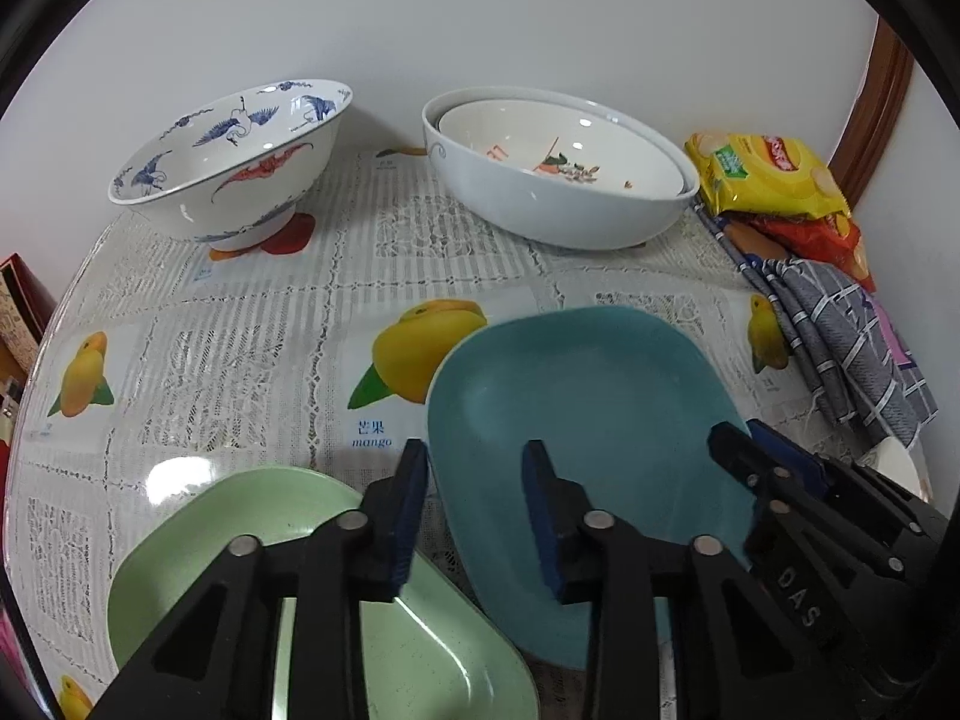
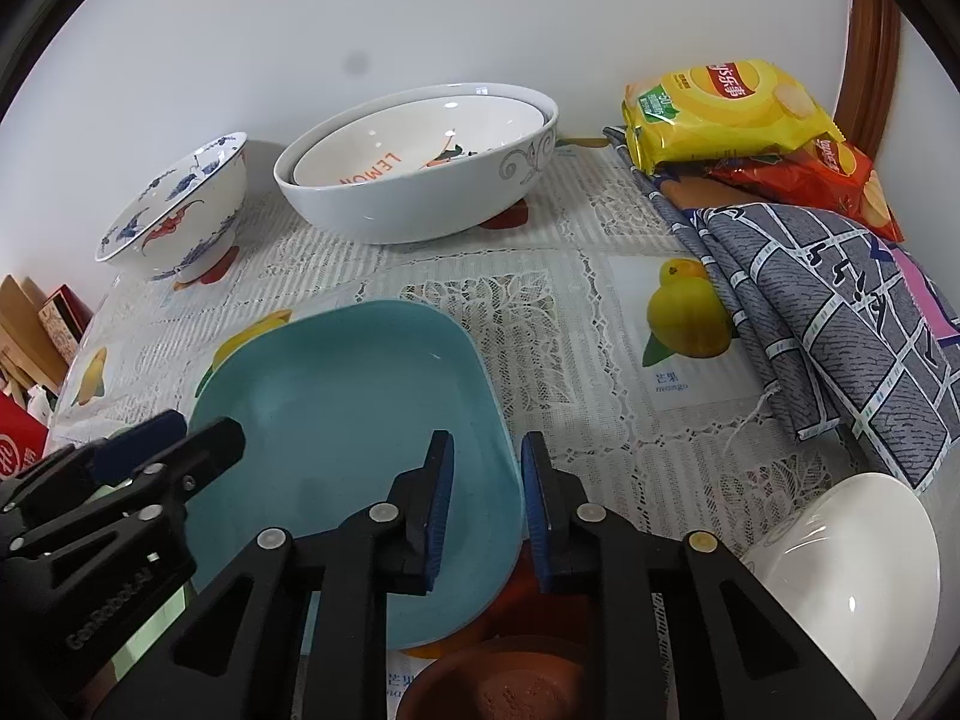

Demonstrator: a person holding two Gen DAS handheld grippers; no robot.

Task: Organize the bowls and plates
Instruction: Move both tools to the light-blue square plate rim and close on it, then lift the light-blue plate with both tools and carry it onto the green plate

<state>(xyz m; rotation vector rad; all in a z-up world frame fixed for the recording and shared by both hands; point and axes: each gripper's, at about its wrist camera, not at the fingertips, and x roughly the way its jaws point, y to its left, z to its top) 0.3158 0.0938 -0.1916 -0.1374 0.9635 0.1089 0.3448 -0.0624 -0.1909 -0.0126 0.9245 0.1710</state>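
A teal rounded-square plate [image 1: 588, 396] [image 2: 336, 420] lies on the lace tablecloth, and both grippers are at it. My left gripper [image 1: 477, 456] straddles the plate's left rim. A strip of cloth shows between its outer pad and the rim, so it looks open. My right gripper [image 2: 486, 450] has closed on the right rim, one pad inside the plate and one outside. A pale green plate [image 1: 252, 540] lies under my left gripper, and the teal plate's edge overlaps it. Two nested white bowls [image 1: 558, 174] [image 2: 420, 168] and a blue-and-red patterned bowl [image 1: 234, 162] [image 2: 180, 204] stand near the wall.
A white bowl [image 2: 852, 576] lies on its side at the near right. A brown dish [image 2: 510, 684] sits just below the right gripper. Yellow and red snack bags [image 2: 732, 114] and a grey checked cloth [image 2: 828, 312] fill the right side. Boxes [image 2: 36, 330] stand past the table's left edge.
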